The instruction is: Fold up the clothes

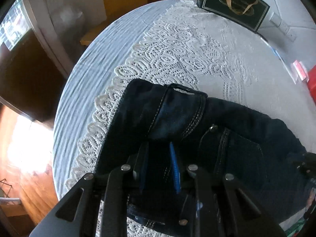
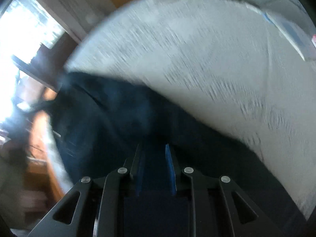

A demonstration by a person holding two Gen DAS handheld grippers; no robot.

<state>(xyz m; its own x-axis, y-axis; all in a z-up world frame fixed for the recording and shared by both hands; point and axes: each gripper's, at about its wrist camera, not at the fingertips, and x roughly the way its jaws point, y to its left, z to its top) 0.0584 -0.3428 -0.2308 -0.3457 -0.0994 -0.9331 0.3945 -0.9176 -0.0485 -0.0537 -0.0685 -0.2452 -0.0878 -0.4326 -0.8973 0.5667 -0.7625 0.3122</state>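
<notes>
Dark blue jeans (image 1: 227,138) with pale stitching lie bunched on the round table. My left gripper (image 1: 158,148) is shut on a fold of the jeans near the waistband, which curls up in front of its blue-padded fingers (image 1: 174,165). In the right wrist view, which is motion-blurred, the jeans (image 2: 118,114) stretch from the left table edge down to my right gripper (image 2: 155,150), which is shut on the denim. The right gripper's black frame shows at the right edge of the left wrist view (image 1: 308,164).
The table carries a white lace cloth (image 1: 187,45) over a pale blue cover (image 1: 102,63). A dark green gift box (image 1: 235,2) stands at the far edge. Papers and a red object (image 1: 312,79) lie at the right. Wooden floor (image 1: 29,167) lies to the left.
</notes>
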